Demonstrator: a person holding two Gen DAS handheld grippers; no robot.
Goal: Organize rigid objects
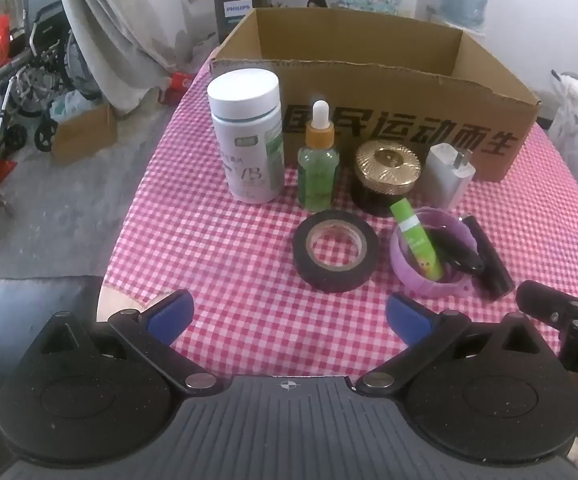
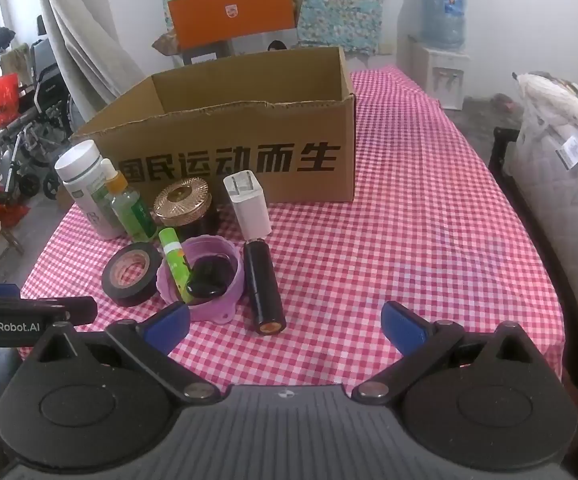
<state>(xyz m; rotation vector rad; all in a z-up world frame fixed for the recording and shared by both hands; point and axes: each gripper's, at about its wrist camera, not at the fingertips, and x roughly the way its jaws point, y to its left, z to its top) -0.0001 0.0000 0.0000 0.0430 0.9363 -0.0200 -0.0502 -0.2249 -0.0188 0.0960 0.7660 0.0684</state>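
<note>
An open cardboard box (image 1: 369, 120) (image 2: 249, 152) stands at the back of the checked table. In front of it stand a white pill bottle (image 1: 249, 140) (image 2: 85, 184), a green dropper bottle (image 1: 317, 164) (image 2: 129, 208), a gold-lidded dark jar (image 1: 387, 176) (image 2: 187, 208) and a white charger (image 1: 449, 178) (image 2: 249, 204). Nearer lie a black tape roll (image 1: 335, 254) (image 2: 131, 274), a purple cup (image 1: 429, 276) (image 2: 209, 308) holding a green tube (image 1: 417, 240) (image 2: 175, 264) and a black item (image 2: 209, 278), and a black cylinder (image 1: 489, 260) (image 2: 263, 284). My left gripper (image 1: 289, 314) and right gripper (image 2: 285, 324) are open, empty, short of the objects.
The red-and-white checked cloth (image 2: 429, 220) covers the table, bare to the right of the box. A wheelchair (image 1: 37, 80) and clutter stand on the floor at left. A bagged quilt (image 2: 561, 160) lies past the right edge. A water dispenser (image 2: 445, 40) stands behind.
</note>
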